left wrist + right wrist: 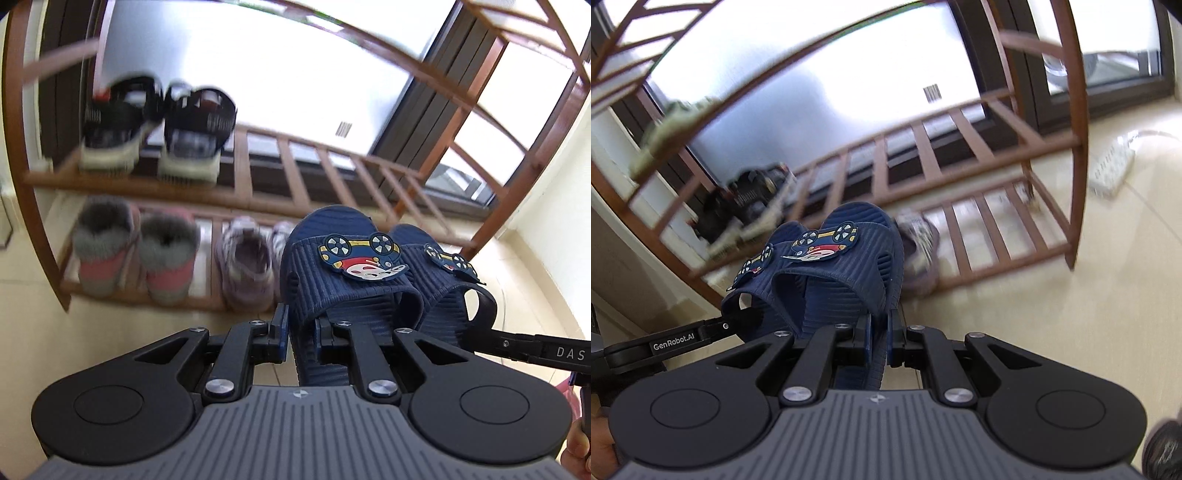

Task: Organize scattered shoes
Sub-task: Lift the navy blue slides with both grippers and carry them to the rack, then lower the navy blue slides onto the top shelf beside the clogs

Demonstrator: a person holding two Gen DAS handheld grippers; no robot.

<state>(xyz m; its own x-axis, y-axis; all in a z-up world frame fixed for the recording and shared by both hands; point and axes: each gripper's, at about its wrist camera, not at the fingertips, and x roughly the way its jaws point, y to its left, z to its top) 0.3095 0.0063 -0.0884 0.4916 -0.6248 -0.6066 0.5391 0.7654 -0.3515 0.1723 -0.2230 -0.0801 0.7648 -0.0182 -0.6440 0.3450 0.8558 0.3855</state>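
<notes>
Grippers — left gripper [300, 330] clamps navy slipper [332, 269] | right gripper [880, 334] clamps its twin [849, 266]

Two navy ribbed slippers with cartoon car badges, the left slipper [332, 266] and the right slipper [846, 266], were held side by side off the floor, toes toward the brown slatted shoe rack [295, 166], where black sneakers [159, 129], grey-pink fur boots [136, 251] and lilac sneakers [247, 262] sat in pairs.
</notes>
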